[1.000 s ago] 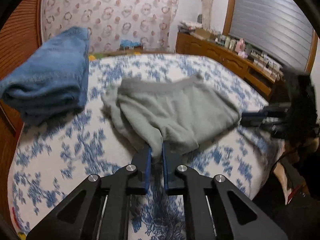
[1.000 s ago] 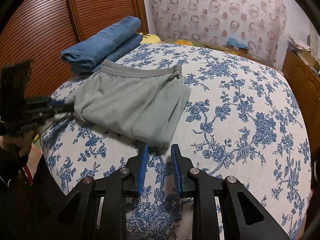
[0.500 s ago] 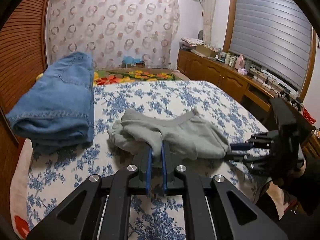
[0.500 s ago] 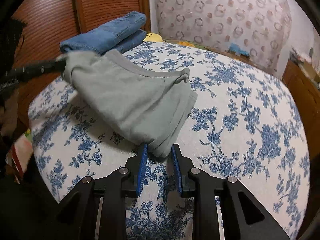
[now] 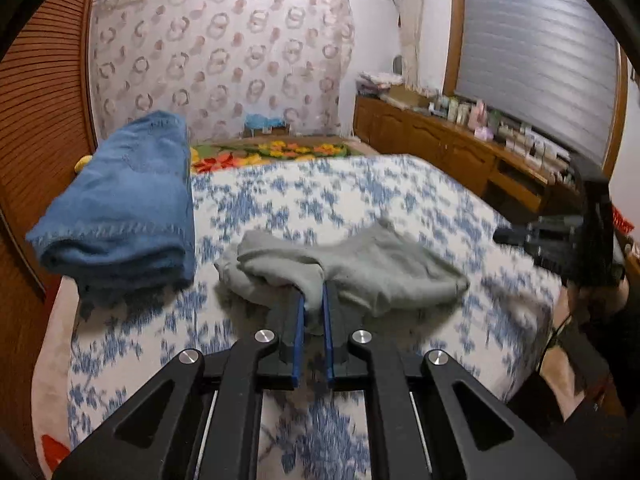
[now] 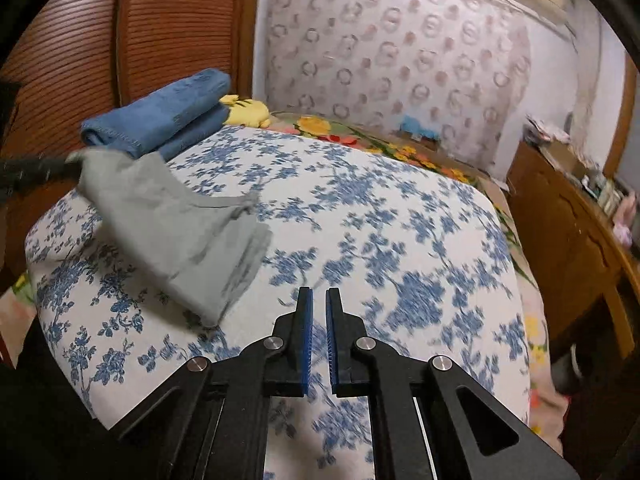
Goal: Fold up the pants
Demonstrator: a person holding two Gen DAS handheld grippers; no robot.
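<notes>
A corner of the grey pants (image 5: 360, 272) was seen pinched between the blue pads of the left tool (image 5: 313, 312), the cloth bunched right at its tips. From that grip the folded pants were spread ahead and to the right over the blue-flowered bed (image 5: 360, 192). In the right wrist view the same pants (image 6: 176, 236) were raised at their far-left corner by the left tool (image 6: 36, 168), while the near edge was laid on the bed (image 6: 380, 240) just left of the right tool (image 6: 318, 300). The right tool was held with only a narrow gap between its pads, nothing clasped, clear of the cloth. Further off, left of the left tool, folded blue jeans (image 5: 124, 204) were stacked on the bed. Beyond them a patterned curtain (image 5: 224, 60) was hung, and a wooden sideboard (image 5: 460, 148) was set far right.
</notes>
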